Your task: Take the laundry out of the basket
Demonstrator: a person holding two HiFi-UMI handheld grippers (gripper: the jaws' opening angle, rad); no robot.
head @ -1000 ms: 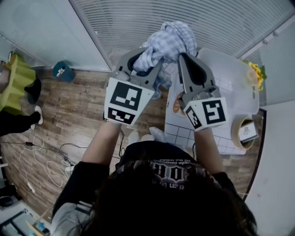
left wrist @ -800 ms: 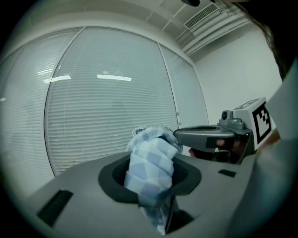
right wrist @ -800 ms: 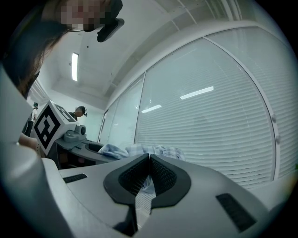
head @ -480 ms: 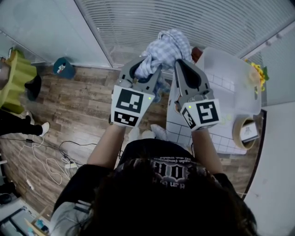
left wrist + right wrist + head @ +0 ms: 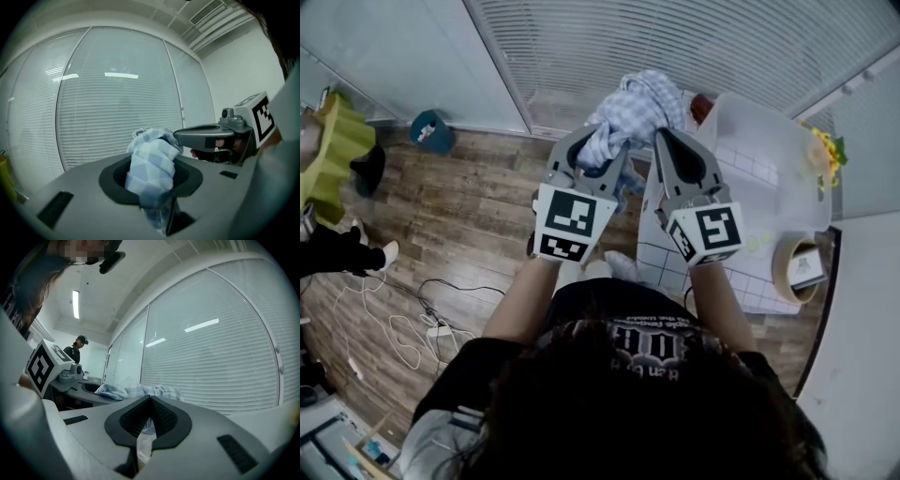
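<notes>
Overhead, the checked cloth [image 5: 637, 103] hangs bunched in the air at the upper middle of the head view, in front of the window blinds [image 5: 675, 37] and just left of the pale translucent basket [image 5: 741, 117], clear of its rim. The left gripper [image 5: 598, 150] has its jaws a little apart, pressed on a thick wad of the cloth; the right gripper [image 5: 667, 141] beside it is nearly closed on a thin fold of the same cloth. The basket stands on a white tiled table [image 5: 750, 281] at the right, whose left edge runs down under the right gripper. A round roll [image 5: 802, 267], perhaps tape, sits near the table's lower right edge, and yellow flowers [image 5: 825, 150] stand at its far right. Left of the table lies open wood floor [image 5: 469, 206], with loose cables [image 5: 403, 328] at the lower left.
</notes>
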